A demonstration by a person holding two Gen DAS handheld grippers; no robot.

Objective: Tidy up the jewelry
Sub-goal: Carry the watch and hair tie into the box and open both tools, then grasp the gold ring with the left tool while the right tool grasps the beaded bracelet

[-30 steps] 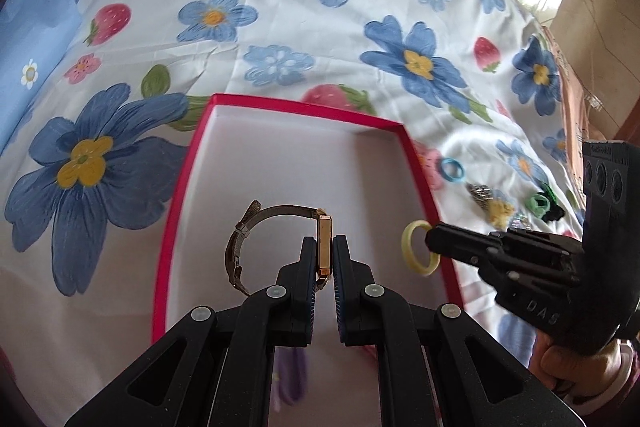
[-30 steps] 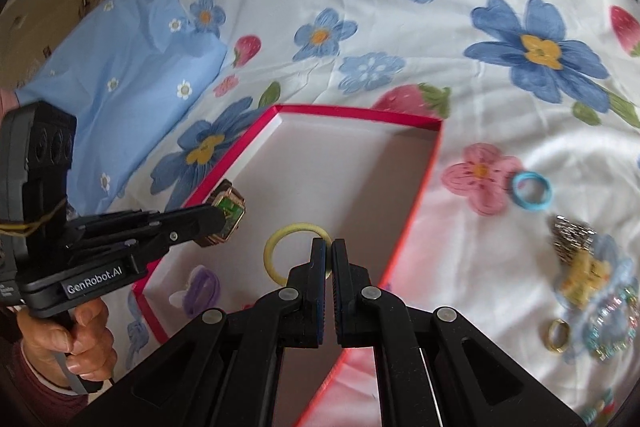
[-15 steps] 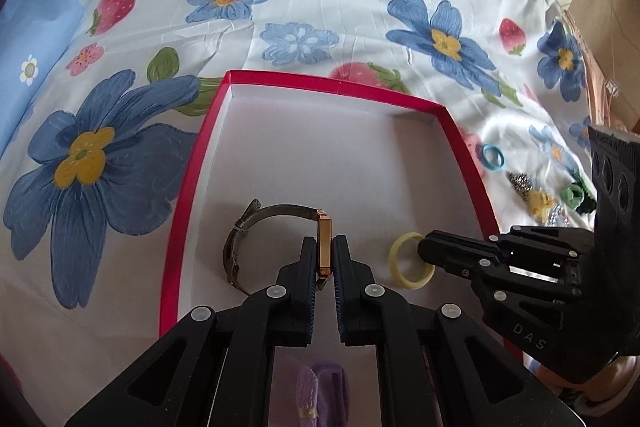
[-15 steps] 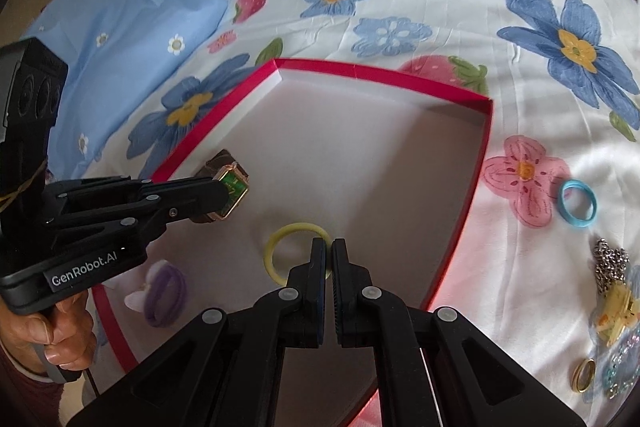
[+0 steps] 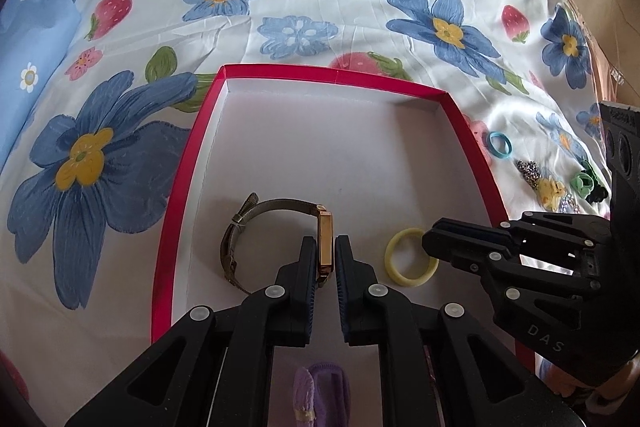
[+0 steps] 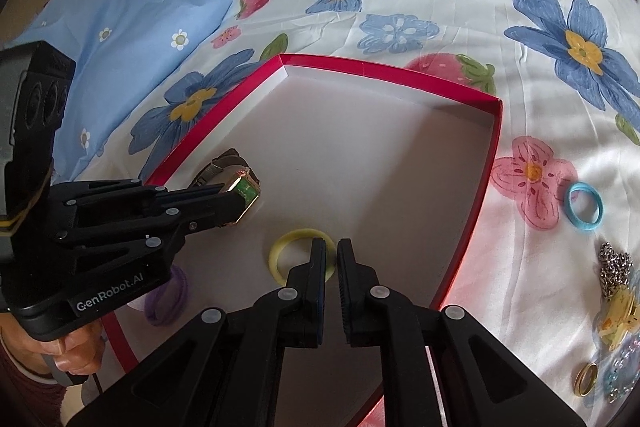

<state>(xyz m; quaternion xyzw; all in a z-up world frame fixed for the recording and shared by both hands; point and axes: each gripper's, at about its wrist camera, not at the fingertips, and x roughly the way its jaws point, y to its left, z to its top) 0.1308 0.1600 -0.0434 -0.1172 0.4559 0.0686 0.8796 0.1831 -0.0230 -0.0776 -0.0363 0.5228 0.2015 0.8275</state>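
My left hand-held gripper [image 5: 325,255] is clenched on the watch [image 5: 323,243] over the red box [image 5: 332,75]. My right hand-held gripper [image 6: 331,261] stands parted around the yellow ring [image 6: 280,255], which lies on the box floor.

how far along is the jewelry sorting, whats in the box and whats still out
Partly done. A purple hair tie already lies in the red box. In hand: the left gripper clamps the watch, and the right gripper has the yellow ring at its tips, both inside the box. Left on the bedsheet: blue ring, chain, gold ring.
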